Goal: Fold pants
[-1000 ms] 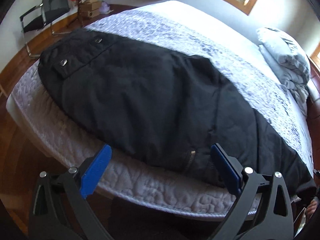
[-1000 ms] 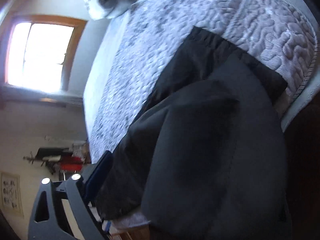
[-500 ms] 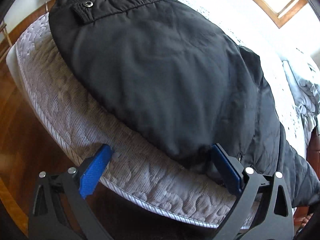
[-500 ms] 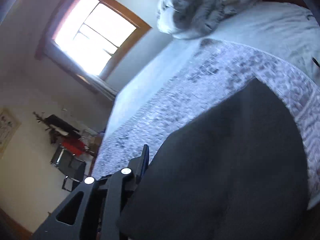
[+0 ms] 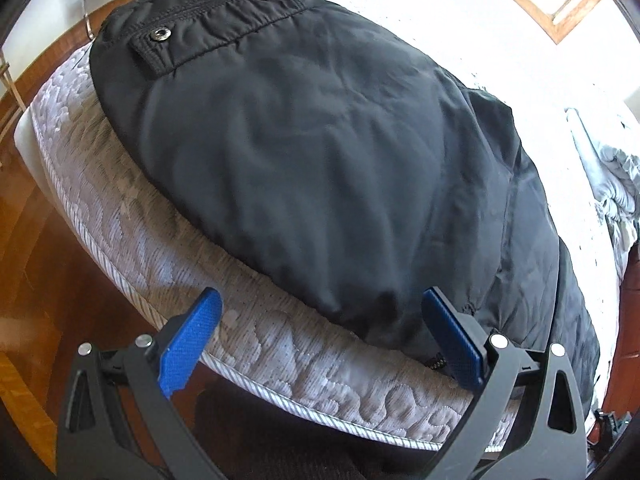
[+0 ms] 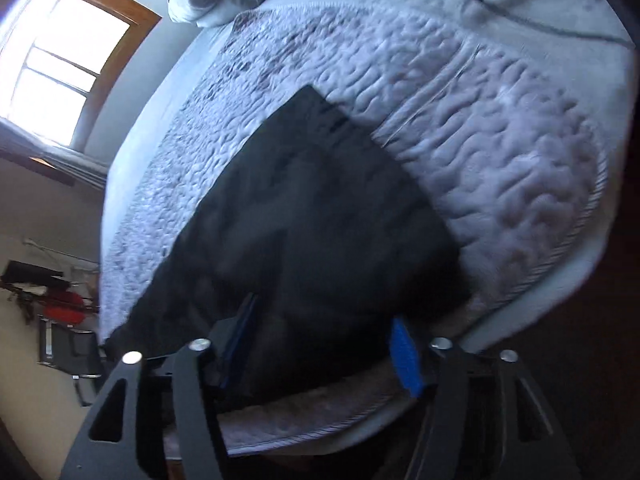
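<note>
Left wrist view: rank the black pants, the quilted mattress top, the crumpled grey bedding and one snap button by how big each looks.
1. black pants
2. quilted mattress top, largely covered, so unsure
3. crumpled grey bedding, farther away and cut off
4. snap button

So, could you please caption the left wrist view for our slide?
Open left gripper poised at the near edge of black pants spread on a quilted mattress.

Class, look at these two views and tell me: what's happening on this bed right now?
A person with a gripper in each hand is folding black pants on a quilted mattress. The left gripper hangs open at the near edge of the pants, waistband end. The right gripper sits over the other end, its jaws opening with dark cloth between them, not pinched.
</note>
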### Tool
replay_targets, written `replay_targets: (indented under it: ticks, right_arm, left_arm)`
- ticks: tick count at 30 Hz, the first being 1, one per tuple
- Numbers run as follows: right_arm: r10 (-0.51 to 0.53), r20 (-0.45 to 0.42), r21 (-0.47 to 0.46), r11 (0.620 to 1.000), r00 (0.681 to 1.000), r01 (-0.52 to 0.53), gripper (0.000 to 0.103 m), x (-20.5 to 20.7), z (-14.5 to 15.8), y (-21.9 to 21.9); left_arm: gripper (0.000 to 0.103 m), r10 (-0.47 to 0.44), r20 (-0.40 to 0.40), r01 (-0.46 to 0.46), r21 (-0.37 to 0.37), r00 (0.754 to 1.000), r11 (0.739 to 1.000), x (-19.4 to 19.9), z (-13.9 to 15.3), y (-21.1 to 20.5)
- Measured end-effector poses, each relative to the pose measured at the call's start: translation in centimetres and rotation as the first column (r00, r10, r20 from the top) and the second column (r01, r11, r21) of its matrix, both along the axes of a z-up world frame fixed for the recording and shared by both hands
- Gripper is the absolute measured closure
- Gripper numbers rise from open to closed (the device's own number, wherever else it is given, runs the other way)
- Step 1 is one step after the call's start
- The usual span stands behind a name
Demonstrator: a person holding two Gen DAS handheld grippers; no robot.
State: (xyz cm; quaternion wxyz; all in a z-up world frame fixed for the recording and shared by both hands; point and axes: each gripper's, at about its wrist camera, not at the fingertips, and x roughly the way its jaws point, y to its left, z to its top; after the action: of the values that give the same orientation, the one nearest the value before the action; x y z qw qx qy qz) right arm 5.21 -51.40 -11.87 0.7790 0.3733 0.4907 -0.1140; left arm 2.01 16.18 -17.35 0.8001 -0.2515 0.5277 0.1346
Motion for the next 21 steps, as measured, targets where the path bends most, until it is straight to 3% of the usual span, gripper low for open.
replay_targets:
  ticks: [1, 3, 7, 9, 14, 19, 21]
  right_arm:
    - [-0.022, 0.005, -0.028, 0.999, 1.000, 0.022, 0.003, -0.4, 0.9, 0.2]
    - [-0.037, 0.005, -0.045, 0.998, 0.999, 0.037, 0.003, -1.2, 1.9, 0.9]
    - [-0.064, 0.058, 0.072, 0.996, 0.996, 0.060, 0.004, -2.1, 2.7, 2.1]
    - [-0.096, 0.041, 0.079, 0.993, 0.995, 0.092, 0.004, -2.5, 2.9, 1.9]
    - [0.043, 0.155, 0.043, 0.998, 0.987, -0.051, 0.004, 0.0, 4.1, -0.6]
    - [0.132, -0.014, -0.003, 0.991, 0.991, -0.132, 0.004, 3.4, 2.5, -5.0]
    - [0.187, -0.055, 0.078, 0.980, 0.981, -0.182, 0.004, 4.2, 0.9, -6.1]
  left_arm:
    - [0.003, -0.005, -0.001, 0.005, 0.002, 1.000, 1.000, 0.0, 0.0, 0.0]
    - [0.003, -0.015, -0.005, 0.016, 0.005, 1.000, 1.000, 0.2, 0.1, -0.4]
    - [0.003, -0.020, -0.003, 0.020, 0.002, 1.000, 1.000, 0.9, 0.1, -1.3]
    - [0.003, -0.020, 0.001, 0.020, -0.006, 1.000, 1.000, 1.3, 0.2, -1.8]
    - [0.003, -0.042, 0.004, 0.042, -0.014, 0.999, 0.999, 1.8, 0.4, -2.7]
    - [0.003, -0.058, 0.004, 0.058, 0.006, 0.998, 0.998, 1.9, 0.7, -2.9]
    - [0.003, -0.055, -0.002, 0.055, 0.007, 0.998, 0.998, 1.8, 0.8, -2.8]
